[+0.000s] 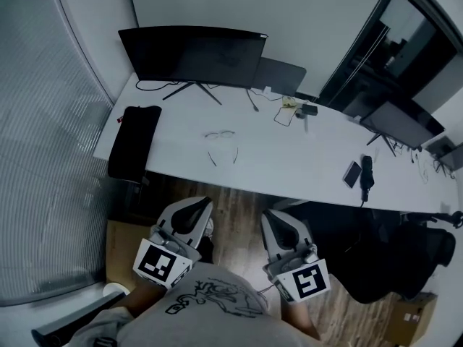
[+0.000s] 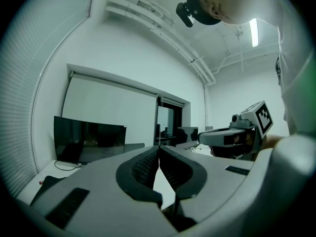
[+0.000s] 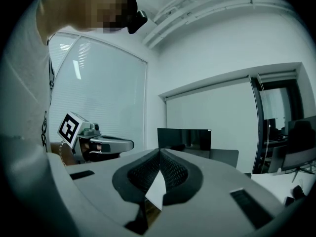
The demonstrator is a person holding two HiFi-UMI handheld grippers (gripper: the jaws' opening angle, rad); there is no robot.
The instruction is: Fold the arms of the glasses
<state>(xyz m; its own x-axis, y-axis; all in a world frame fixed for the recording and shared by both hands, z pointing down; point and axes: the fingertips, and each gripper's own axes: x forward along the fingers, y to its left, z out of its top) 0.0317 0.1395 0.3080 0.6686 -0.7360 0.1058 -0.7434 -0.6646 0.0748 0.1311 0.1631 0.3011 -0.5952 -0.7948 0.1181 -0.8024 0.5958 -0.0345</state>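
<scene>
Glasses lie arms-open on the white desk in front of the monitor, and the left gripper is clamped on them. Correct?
No. The glasses lie arms-open on the white desk in front of the monitor, but the left gripper is shut on nothing, short of the desk, as the left gripper view and head view show.

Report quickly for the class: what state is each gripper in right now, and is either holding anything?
Left gripper: closed, holding nothing.
Right gripper: closed, holding nothing.
</scene>
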